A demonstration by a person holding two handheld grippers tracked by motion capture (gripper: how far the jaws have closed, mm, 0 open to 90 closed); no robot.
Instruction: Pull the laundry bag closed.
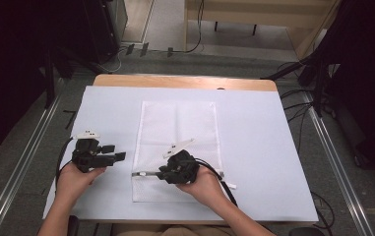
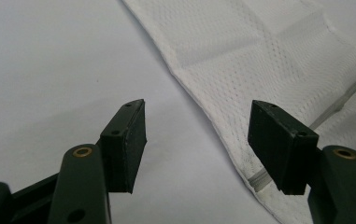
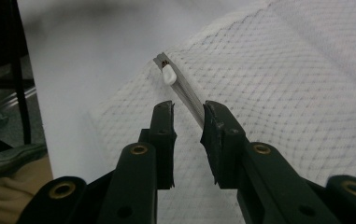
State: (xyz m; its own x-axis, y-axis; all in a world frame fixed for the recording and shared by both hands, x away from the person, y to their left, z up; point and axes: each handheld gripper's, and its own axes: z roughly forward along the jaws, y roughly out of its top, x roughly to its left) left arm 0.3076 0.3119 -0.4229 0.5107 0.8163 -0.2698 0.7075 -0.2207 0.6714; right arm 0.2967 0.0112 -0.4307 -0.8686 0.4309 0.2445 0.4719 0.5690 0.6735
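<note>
Mesh bag (image 1: 177, 142) lies flat mid-surface (image 1: 254, 147), long axis running away from the person; zipper (image 1: 143, 173) runs crosswise near the bag's near end.

Right hand-held gripper (image 1: 161, 175) sits over the zipper line, jaws pointing toward the bag's left edge. In the right gripper view the zipper track (image 3: 185, 93) runs straight on from between the jaw tips, up and left, ending at the white zipper pull (image 3: 168, 74) close to the bag's corner. So pull lies dead ahead of the right hand-held gripper (image 3: 188, 116), just beyond the tips, along the track's own axis. Jaws part-open, narrow gap, track between them; pads not pressing, nothing gripped yet.

Left hand-held gripper (image 1: 116, 152) hovers off the bag's left edge over bare surface, jaws wide apart, empty; bag hem (image 2: 213, 126) passes between its tips farther off.

Right is the nearer to the pull by my read. Likely next: short push fwd along the track, then clamp the pull.
</note>
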